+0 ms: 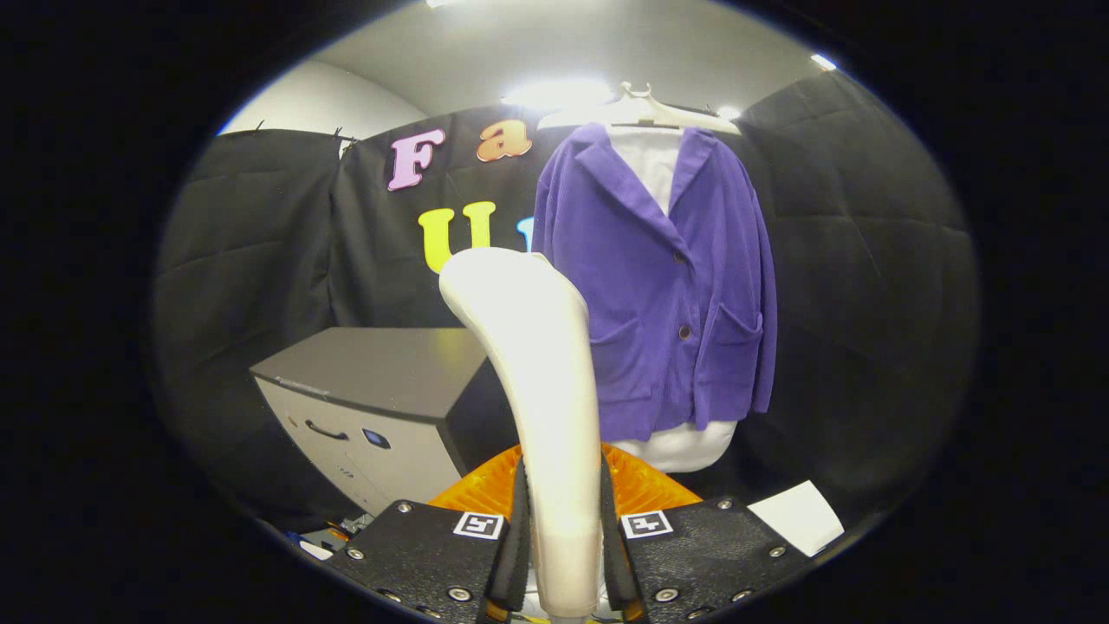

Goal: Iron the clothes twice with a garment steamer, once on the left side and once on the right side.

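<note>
Gripper (563,537) closed on the white garment steamer (537,390), both fingers (518,529) pressing its handle, head rising upright between them; purple jacket (667,286) hung on a hanger (641,111) beyond, ahead and right; grey box (381,390) ahead left; orange base (641,485) just behind the fingers.

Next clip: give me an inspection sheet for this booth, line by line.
Surface: orange ribbed piece just beyond the jaws; what it is, unclear.
Job's things: white steamer upright between the jaws; purple jacket over a white shirt on a hanger, beyond the steamer, not touched.
Clutter: grey box beside the steamer; white sheet.
Grippers: gripper shut on the steamer's handle.
Cables: nothing seen.
Surroundings: black cloth wall, ceiling lights.
</note>
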A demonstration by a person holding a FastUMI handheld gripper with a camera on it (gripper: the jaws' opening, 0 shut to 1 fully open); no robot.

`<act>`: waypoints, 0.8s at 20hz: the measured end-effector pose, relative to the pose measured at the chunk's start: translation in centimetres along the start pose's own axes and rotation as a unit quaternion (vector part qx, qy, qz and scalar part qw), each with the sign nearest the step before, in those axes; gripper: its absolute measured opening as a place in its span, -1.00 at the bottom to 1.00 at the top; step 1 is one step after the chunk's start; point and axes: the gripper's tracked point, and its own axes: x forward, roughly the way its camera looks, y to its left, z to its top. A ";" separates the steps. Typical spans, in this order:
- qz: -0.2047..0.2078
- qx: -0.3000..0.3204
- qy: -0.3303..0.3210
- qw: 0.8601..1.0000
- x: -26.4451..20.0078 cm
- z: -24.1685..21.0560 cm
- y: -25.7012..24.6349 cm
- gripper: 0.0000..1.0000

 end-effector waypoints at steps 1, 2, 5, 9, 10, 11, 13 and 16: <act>-0.009 -0.002 -0.012 1.000 -0.2 1.4 0.6 -0.30; -0.017 -0.004 -0.024 1.000 -0.5 2.7 1.4 -0.30; -0.023 0.004 -0.061 0.998 -1.3 5.7 4.7 -0.30; -0.027 0.001 -0.083 0.996 -2.4 7.2 9.1 -0.30; -0.028 -0.005 -0.084 0.996 -2.7 7.2 10.2 -0.30; -0.029 -0.009 -0.088 0.996 -3.2 7.4 11.2 -0.30; -0.030 -0.014 -0.098 0.995 -4.1 7.5 13.1 -0.30; -0.025 -0.014 -0.099 0.995 -5.1 6.7 15.3 -0.30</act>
